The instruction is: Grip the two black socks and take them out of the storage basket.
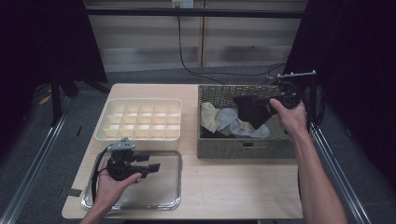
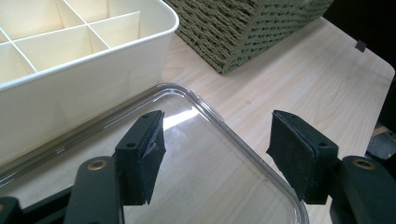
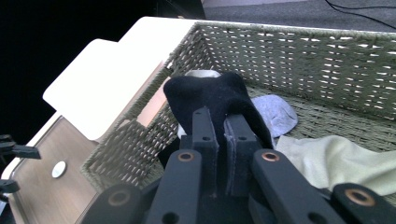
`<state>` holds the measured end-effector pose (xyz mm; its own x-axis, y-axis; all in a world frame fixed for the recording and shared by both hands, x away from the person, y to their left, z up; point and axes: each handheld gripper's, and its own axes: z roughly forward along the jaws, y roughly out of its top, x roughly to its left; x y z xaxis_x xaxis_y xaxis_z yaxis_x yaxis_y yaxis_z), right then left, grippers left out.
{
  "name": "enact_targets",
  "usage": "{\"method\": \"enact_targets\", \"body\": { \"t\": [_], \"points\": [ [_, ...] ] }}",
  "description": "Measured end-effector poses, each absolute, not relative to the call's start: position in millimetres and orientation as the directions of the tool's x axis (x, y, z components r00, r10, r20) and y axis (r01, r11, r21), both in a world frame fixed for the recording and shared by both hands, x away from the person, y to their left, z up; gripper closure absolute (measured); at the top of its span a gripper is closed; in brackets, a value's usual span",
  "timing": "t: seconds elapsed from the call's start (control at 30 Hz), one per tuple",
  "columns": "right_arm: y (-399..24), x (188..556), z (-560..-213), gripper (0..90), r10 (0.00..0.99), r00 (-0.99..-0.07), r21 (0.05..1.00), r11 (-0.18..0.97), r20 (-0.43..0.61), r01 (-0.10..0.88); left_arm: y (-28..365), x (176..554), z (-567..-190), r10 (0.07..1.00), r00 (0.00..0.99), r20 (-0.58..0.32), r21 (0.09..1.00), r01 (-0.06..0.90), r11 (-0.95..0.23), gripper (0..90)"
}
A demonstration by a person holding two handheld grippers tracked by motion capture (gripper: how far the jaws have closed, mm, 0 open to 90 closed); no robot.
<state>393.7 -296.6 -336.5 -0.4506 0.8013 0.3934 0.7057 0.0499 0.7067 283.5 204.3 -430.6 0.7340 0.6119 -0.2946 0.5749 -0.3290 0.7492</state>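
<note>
Black sock (image 3: 219,95), dark and limp, hangs pinched in my right gripper (image 3: 223,140) above the woven basket (image 1: 210,149) at the right of the table (image 1: 233,186). In the right gripper view the two black jaws are clenched almost together, with a fold of the sock caught between them and the rest draped over their tips. In the high view the sock (image 1: 253,111) dangles over the basket's middle, clear of the other laundry lying inside: a grey sock (image 1: 228,116) and a pale yellow-green cloth (image 1: 209,115).

My left gripper (image 1: 147,164) waits apart, near the front left of the table over a clear plastic tray (image 1: 173,198). In the left gripper view its pads (image 2: 148,154) stand wide and released, nothing between them, only the tray's transparent floor beneath.

Behind the tray sits a cream organiser box (image 1: 140,135) divided into many small square compartments; all the ones I can see are bare.

I judge the sock light, soft and floppy, with no stiffness. It will sag and swing as I carry it, and it should not slip from the rubbery pads. The grip looks to be on a bunched fold rather than an edge; to lay it flat or fold it, my left gripper would best take the loose hanging end.
</note>
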Motion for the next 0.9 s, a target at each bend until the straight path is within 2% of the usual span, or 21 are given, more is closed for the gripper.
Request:
{"method": "enact_targets", "body": {
  "t": [0.9],
  "points": [
    [-288.7, 357.7, -313.3, 85.0, 0.729, -0.526, 0.765, 0.004, 0.439, 0.644, 217.6, 283.4, -442.4, 0.633, 0.708, -0.313, 0.733, 0.604, -0.313, 35.9]
  ]
}}
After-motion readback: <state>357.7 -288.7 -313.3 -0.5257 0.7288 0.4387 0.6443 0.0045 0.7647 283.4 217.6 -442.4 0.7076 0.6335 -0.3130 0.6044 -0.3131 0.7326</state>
